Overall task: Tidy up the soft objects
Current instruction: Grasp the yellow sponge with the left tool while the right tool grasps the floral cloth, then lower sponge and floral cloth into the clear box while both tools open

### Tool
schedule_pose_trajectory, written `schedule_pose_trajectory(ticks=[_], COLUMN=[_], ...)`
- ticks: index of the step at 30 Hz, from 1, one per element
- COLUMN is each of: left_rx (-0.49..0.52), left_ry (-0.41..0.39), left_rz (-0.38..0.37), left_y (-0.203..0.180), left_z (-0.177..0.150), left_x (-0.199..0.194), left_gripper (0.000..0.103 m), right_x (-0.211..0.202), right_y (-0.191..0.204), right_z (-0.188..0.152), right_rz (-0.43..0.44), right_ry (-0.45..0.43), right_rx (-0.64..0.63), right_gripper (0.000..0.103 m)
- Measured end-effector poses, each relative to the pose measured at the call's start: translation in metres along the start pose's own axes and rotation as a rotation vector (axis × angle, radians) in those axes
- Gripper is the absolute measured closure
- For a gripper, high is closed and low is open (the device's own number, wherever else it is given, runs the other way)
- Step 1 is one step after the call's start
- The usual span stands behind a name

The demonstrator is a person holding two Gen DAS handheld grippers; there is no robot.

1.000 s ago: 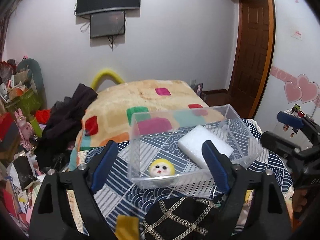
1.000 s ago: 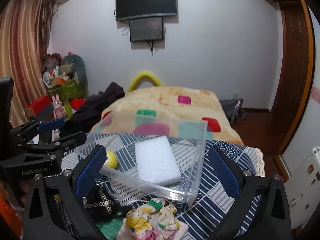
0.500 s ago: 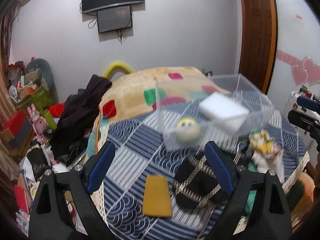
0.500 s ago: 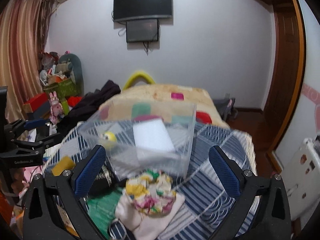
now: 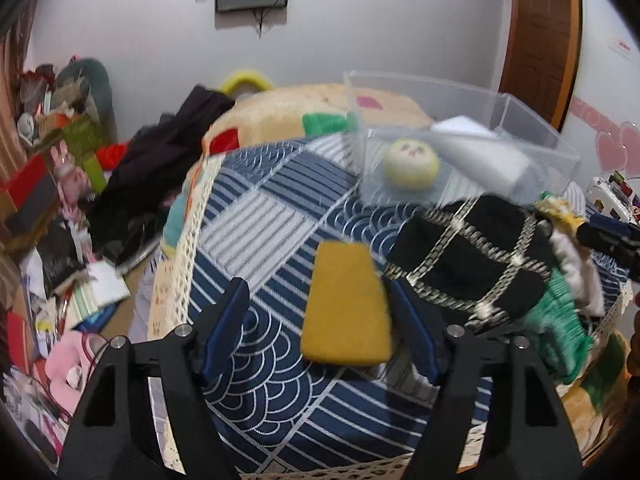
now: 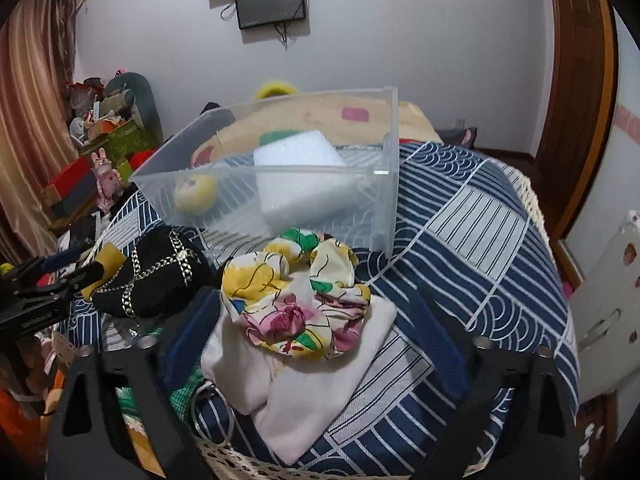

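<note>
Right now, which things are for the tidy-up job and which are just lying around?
For the job: clear box, white foam block, yellow face ball, yellow sponge, black chain-pattern cloth, flowery scrunchie.

Lying around: pink bunny toy, dark clothes pile, wall screen.

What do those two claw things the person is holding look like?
Both are matte black plastic frames. The left gripper and right gripper each have two fingers lined with blue textured pads, with silver screws at the joints. No cables or sleeves show.
</note>
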State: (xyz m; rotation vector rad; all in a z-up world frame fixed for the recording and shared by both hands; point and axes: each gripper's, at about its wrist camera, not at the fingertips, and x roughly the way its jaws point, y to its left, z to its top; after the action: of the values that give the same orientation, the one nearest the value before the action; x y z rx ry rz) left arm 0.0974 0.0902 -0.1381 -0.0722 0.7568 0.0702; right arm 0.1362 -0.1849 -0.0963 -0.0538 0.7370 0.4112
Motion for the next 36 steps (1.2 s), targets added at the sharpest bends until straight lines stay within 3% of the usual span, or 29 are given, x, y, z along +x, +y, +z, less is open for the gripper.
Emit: schedule_pose_trajectory(ticks=[6, 10, 15, 27, 36], left_rx=[-0.007, -0.003, 0.020, 0.019, 0.030], left_ry=[0.031, 0.034, 0.004, -0.102, -0.193], left_rz=[-0.010, -0.032, -0.012, -0.032, -0.082], left_y=[-0.002, -0.006, -0.012, -0.017, -0.036], left_z=[-0.005, -0.006, -0.005, 0.020, 0.058], left_x=[0.013, 0.011, 0.001, -0.039, -0.057], left_gripper=[0.047, 0.063, 0.064, 0.064, 0.064], right_x=[0.002, 0.000, -0.008, -0.050, -0.073], right_y=[0.001, 0.003, 0.004, 0.005, 0.010], right_z=[-0.004, -0.008, -0.009, 0.008, 0.034], right_rz=[0.042, 0.037, 0.034, -0.004, -0.001], right_ry=[0.025, 0.022, 0.001, -0.145, -0.258], right_rx=[-0.011, -0.025, -0.038, -0.053, -0.068], right_gripper=[0.047, 0.069, 0.082, 0.083, 0.083])
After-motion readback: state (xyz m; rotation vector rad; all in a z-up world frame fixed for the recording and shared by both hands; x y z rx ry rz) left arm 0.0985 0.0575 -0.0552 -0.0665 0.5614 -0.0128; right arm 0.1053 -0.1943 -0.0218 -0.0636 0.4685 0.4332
